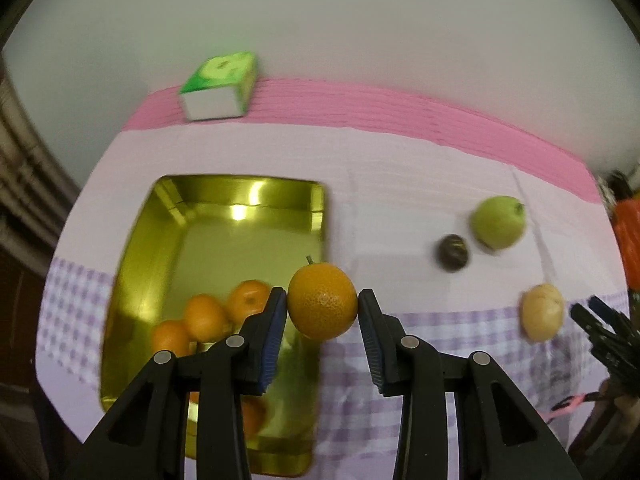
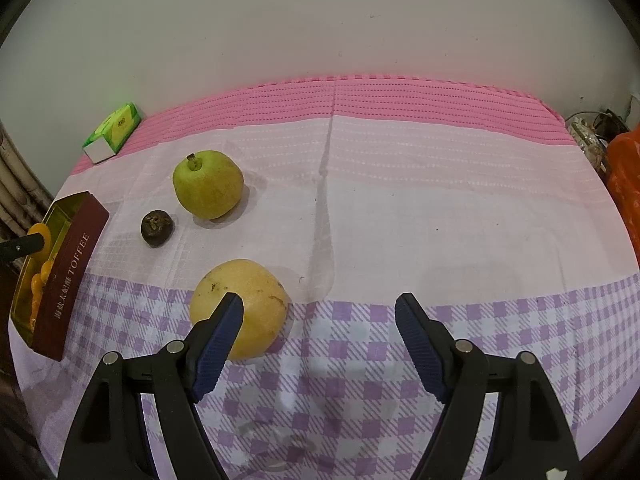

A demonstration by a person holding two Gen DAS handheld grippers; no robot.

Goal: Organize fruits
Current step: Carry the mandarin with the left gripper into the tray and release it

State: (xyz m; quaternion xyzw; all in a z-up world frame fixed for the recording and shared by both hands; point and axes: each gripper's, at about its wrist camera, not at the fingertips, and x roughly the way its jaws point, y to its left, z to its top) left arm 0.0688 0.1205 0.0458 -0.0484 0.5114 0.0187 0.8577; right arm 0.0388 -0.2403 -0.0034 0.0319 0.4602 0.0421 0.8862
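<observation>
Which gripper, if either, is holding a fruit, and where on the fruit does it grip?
The left gripper holds an orange by its two opposite sides, stem up. The right gripper is open and holds nothing.

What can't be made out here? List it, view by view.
- Left wrist view: the oranges low in the gold tin are blurred and partly behind the left gripper, so their count is unclear.
- Left wrist view: dark clutter at the right edge is cut off and unidentifiable.
- Right wrist view: the yellow fruit is partly hidden by the open right gripper.
- Right wrist view: the tin's contents sit behind its maroon wall.
</observation>
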